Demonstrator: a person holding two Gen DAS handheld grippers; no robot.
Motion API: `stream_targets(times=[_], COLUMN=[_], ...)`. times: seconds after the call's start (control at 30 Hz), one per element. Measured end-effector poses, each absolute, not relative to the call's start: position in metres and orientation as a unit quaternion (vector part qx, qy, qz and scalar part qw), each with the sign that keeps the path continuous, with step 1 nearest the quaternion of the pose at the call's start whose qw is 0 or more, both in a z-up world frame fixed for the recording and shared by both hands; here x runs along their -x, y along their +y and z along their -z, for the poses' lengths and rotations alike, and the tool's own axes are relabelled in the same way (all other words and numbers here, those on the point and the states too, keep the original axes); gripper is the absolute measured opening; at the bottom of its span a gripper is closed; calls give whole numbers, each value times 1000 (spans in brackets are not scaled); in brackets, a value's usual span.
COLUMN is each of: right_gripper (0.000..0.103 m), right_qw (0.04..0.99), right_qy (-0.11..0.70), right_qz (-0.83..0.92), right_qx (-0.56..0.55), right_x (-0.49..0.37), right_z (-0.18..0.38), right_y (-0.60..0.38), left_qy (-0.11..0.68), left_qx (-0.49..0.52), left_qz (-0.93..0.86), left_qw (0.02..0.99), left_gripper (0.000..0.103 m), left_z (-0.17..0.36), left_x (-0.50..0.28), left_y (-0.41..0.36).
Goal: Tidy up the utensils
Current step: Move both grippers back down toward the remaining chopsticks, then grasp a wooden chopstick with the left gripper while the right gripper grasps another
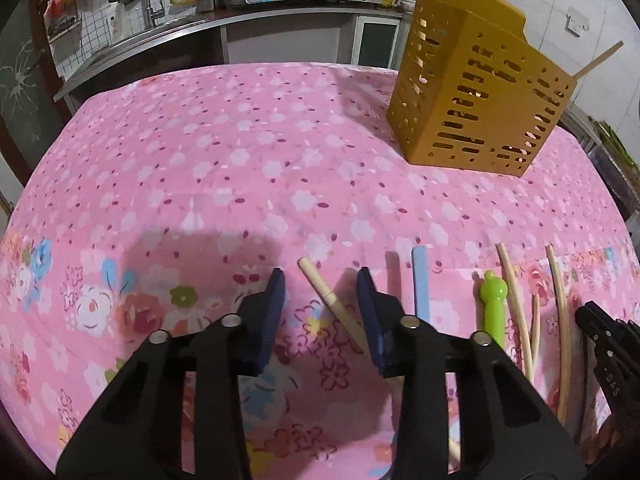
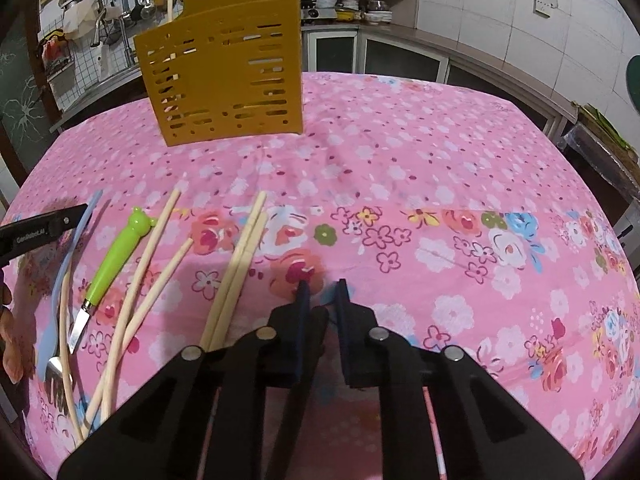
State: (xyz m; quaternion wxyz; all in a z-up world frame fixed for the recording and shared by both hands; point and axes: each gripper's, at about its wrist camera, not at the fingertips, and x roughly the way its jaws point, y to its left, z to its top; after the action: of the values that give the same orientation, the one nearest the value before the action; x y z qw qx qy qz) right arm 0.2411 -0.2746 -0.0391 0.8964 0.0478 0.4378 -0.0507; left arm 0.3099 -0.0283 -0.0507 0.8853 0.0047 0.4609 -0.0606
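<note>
My left gripper (image 1: 321, 280) is angled down at the pink floral tablecloth (image 1: 224, 168). A pale wooden chopstick (image 1: 316, 280) lies slantwise between its jaws, close to the right pad, and the pads stand apart from it. To its right lie a light-blue fork handle (image 1: 422, 280), a green-handled small knife (image 1: 494, 304) and more chopsticks (image 1: 516, 300). My right gripper (image 2: 322, 286) hovers over bare cloth with only a narrow gap and nothing seen between its jaws. Left of it lie a chopstick pair (image 2: 240, 264), the knife (image 2: 116, 256) and the fork (image 2: 60, 280).
A yellow slotted utensil holder (image 1: 472, 100) (image 2: 228, 76) stands at the table's far side with chopsticks sticking out of it. A thin pink stick (image 2: 434, 432) shows under the right gripper's body. A hand (image 2: 12, 340) is at the left edge. Kitchen counters lie beyond the table.
</note>
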Motion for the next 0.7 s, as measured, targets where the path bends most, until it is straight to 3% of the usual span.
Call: stream_targets(times=[0.07, 0.17, 0.7], right_gripper=[9, 9, 9], right_qw=[895, 893, 891], right_qy=[440, 445, 438], right_qz=[47, 43, 26], right_qx=[-51, -52, -114], right_x=[-243, -247, -256], right_z=[39, 39, 34], right_y=[-276, -276, -298], left_qy=[463, 467, 444], left_qx=[-5, 2, 22], left_qz=[62, 66, 73], left_qw=[884, 882, 893], left_gripper=[15, 12, 8], left_z=[50, 50, 39], left_x=[-313, -320, -324], left_y=[-29, -28, -26])
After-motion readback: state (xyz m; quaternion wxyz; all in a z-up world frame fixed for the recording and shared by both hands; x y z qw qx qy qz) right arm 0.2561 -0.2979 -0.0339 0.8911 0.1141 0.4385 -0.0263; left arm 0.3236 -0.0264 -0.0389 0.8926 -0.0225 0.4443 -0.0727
